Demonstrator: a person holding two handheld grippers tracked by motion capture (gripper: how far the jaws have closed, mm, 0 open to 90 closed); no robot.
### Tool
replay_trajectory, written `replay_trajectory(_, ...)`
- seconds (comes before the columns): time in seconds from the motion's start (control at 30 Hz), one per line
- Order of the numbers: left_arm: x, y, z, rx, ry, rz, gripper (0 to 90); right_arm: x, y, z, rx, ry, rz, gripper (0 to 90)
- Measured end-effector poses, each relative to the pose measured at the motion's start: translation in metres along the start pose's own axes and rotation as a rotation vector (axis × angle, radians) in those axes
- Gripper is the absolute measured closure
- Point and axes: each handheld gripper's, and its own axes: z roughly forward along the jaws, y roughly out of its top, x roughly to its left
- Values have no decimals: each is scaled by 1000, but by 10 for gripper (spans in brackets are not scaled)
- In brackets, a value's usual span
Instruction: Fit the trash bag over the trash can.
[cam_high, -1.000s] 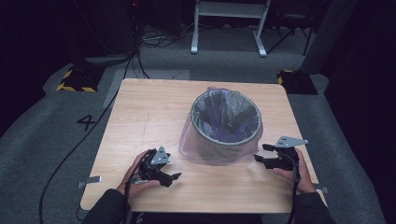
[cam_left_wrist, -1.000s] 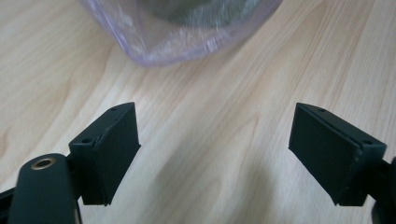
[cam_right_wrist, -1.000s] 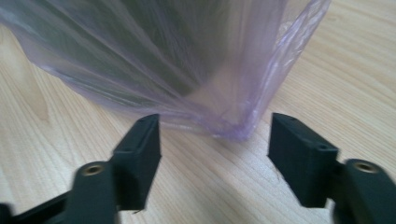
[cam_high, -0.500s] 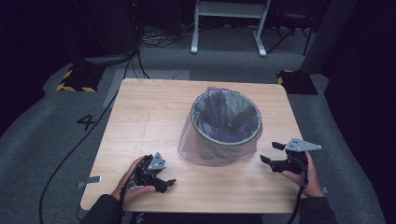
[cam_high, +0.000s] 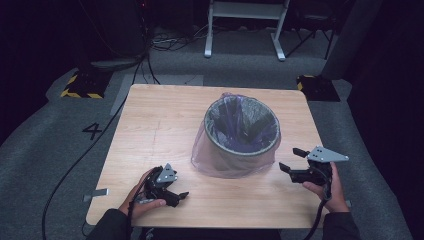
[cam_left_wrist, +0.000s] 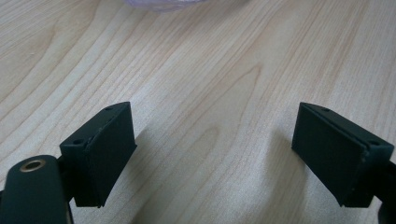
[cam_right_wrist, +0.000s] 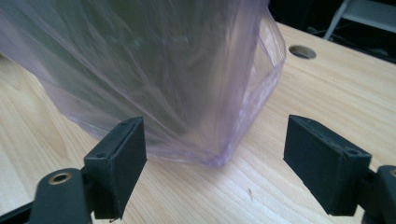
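**Inspector:** Since the earlier high view, the right gripper (cam_high: 289, 160) has drawn back from the side of the bin toward the table's right edge and sits a little higher, and its jaws have just been opening with nothing between them. The left gripper (cam_high: 179, 196) has barely shifted.

**Clerk:** Start at the left, please. Condition of that one?

**Inspector:** Left gripper is held low over the pale wood-grain table (cam_high: 160, 125) near its front edge, by the person's left hand (cam_high: 142, 197). Its own view shows both black jaws standing wide apart over bare wood, nothing between them. Open, then.

**Clerk:** And the middle of the table?

**Inspector:** A round grey waste bin lined with a translucent purple plastic bag (cam_high: 242, 136) stands upright near the centre of the table, slightly right of it. The bag is folded over the rim and hangs loosely down the outer wall to the tabletop. Contents inside appear dark; I cannot tell what they are.

**Clerk:** The right side?

**Inspector:** Right gripper is held by the person's right hand (cam_high: 327, 187), near the bin but apart from it, jaws pointing toward it. Its own view shows the jaws spread wide, the bag's lower corner (cam_right_wrist: 219, 154) ahead and between them, not touched. A round hole in the tabletop (cam_right_wrist: 302, 52) shows beyond.
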Motion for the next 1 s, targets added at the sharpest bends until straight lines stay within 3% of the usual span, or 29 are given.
replay_trajectory(0.13,0,0,0,0,-2,-1,128,4,8,-3,-24,21,1,213)
replay_trajectory(0.27,1,0,0,-2,-7,3,129,13,20,-7,-32,18,-31,215)
replay_trajectory(0.63,1,0,1,-4,-12,9,128,31,66,-17,-48,43,-170,208)
replay_trajectory(0.87,1,0,1,-4,-13,9,128,32,90,-12,-64,52,-196,203)
replay_trajectory(1.0,1,0,1,-4,-13,10,128,32,105,-8,-74,102,-196,190)
